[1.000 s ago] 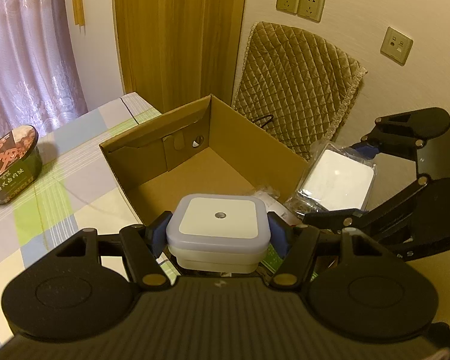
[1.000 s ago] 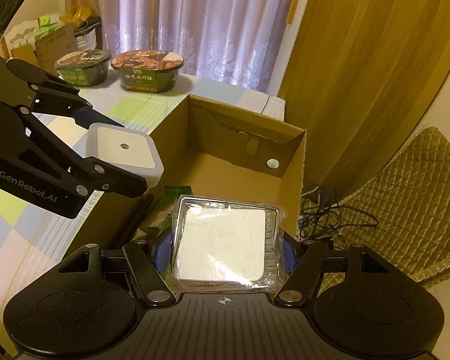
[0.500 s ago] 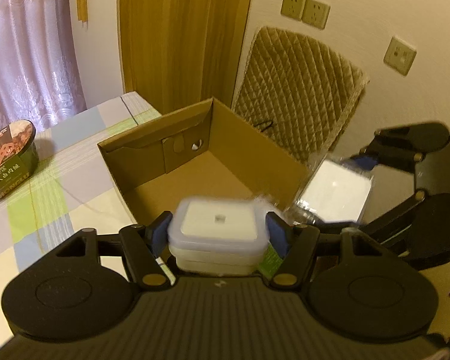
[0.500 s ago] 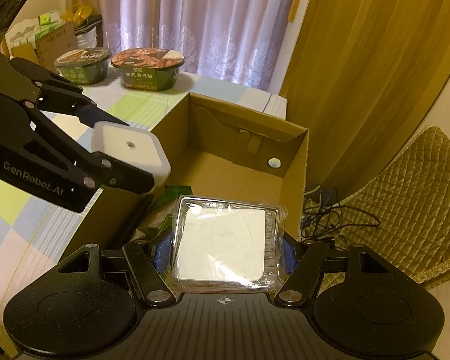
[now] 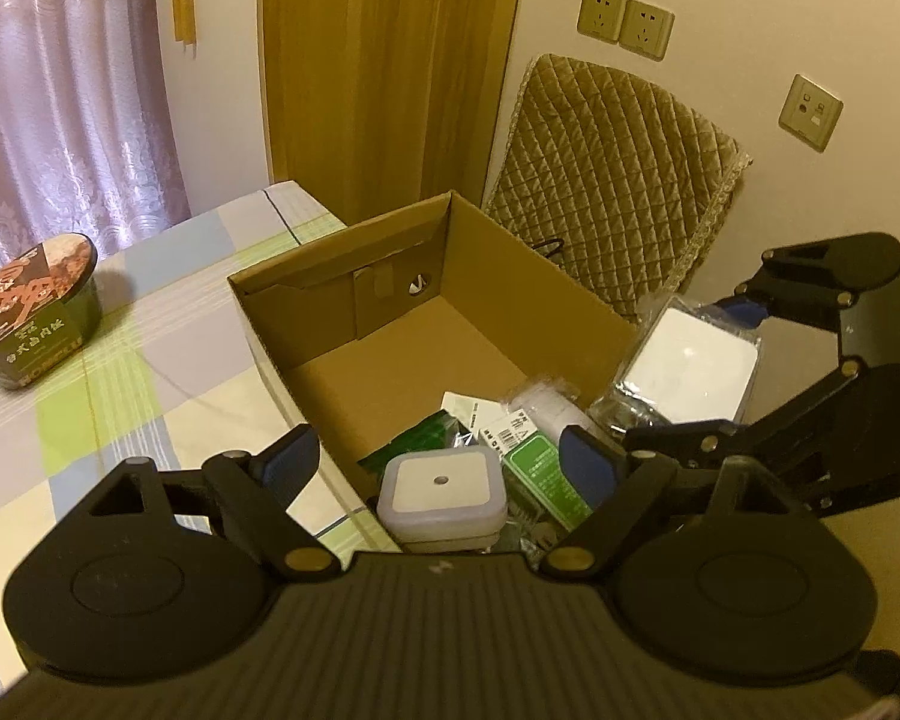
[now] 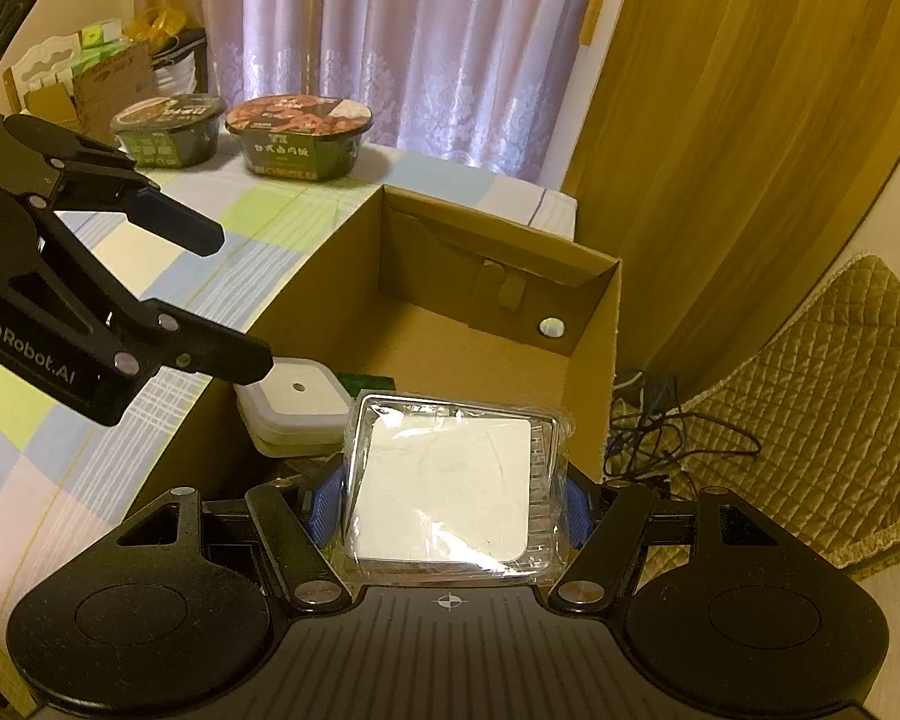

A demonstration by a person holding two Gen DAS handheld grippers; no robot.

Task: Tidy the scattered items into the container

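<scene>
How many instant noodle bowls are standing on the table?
2. One brown-lidded noodle bowl stands by the curtain, beyond the cardboard box. A green-lidded noodle bowl stands just left of it. More may be hidden outside both views.

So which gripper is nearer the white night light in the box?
Left. The left gripper hangs open right above the night light; the right gripper sits off beside it, shut on a wrapped pack.

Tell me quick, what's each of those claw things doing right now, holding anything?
Left gripper: open, holding nothing; the small white night light lies in the cardboard box.
Right gripper: shut on the plastic-wrapped white square.
</scene>
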